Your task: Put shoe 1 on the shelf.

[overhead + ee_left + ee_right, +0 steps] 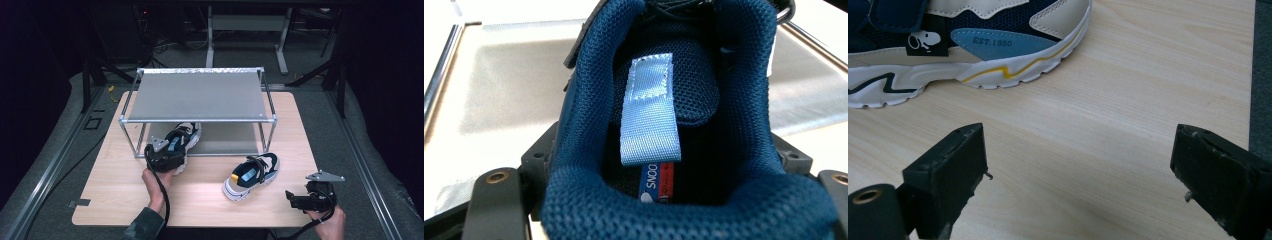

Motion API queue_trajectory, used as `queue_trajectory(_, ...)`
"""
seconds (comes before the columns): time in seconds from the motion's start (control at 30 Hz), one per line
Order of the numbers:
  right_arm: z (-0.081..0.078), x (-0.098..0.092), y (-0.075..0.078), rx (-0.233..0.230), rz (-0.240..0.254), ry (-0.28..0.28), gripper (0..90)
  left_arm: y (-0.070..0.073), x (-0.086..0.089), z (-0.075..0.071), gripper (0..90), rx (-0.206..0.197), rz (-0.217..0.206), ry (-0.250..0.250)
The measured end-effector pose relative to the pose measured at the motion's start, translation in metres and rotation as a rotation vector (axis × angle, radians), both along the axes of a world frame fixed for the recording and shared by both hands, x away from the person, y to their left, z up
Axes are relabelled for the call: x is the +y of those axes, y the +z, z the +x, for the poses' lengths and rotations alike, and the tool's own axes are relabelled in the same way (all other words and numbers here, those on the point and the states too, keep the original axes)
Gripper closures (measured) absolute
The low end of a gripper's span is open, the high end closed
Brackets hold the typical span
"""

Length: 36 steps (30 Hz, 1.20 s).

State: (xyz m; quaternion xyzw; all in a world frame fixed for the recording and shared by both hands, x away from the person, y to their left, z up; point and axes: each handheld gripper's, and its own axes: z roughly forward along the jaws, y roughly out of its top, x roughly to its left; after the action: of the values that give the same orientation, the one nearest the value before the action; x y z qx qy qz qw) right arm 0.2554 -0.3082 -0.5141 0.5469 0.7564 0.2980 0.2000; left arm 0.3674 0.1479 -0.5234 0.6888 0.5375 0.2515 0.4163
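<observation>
Left tool [167,159] closed on the heel of a navy mesh sneaker with cream overlays and a white sole [181,141], its toe reaching under the two-tier metal-framed shelf rack [197,95] toward the grey lower shelf [499,75]; the exact pad contact is hidden, so the grip appears firm rather than certain. Risk: a heel-only hold lets the toe sag and catch the rack's front rail, or the padded collar slip free. In the left gripper view, a pale blue pull loop [649,110] hangs inside the dark collar. Right tool [1083,165] stands wide open, holding nothing, above the pale wooden bench [1148,75]; the matching second sneaker [251,175] lies on the bench, well apart from the rack.
</observation>
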Motion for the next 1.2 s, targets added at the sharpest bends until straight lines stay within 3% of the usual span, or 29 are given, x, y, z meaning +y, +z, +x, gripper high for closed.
queue_trajectory(0.23,0.001,0.002,-0.001,0.016,-0.002,0.012,7.2,-0.006,-0.005,0.013,24.5,0.014,-0.011,0.035)
queue_trajectory(0.5,0.001,0.003,0.000,0.007,0.002,0.014,7.2,-0.011,-0.018,0.029,24.4,0.029,0.034,0.077)
queue_trajectory(0.73,-0.001,0.001,0.000,0.004,0.002,0.016,7.3,-0.013,-0.028,0.045,24.2,0.043,0.022,0.119)
queue_trajectory(0.97,-0.003,0.000,0.002,0.004,0.002,0.010,7.3,-0.012,-0.036,0.061,23.8,0.068,0.058,0.167)
queue_trajectory(1.07,-0.003,0.000,0.002,0.004,0.001,0.016,7.3,-0.014,-0.040,0.069,23.8,0.069,0.040,0.183)
queue_trajectory(1.2,-0.004,0.000,0.004,0.001,-0.002,0.017,7.3,-0.017,-0.043,0.076,23.7,0.074,0.054,0.212)
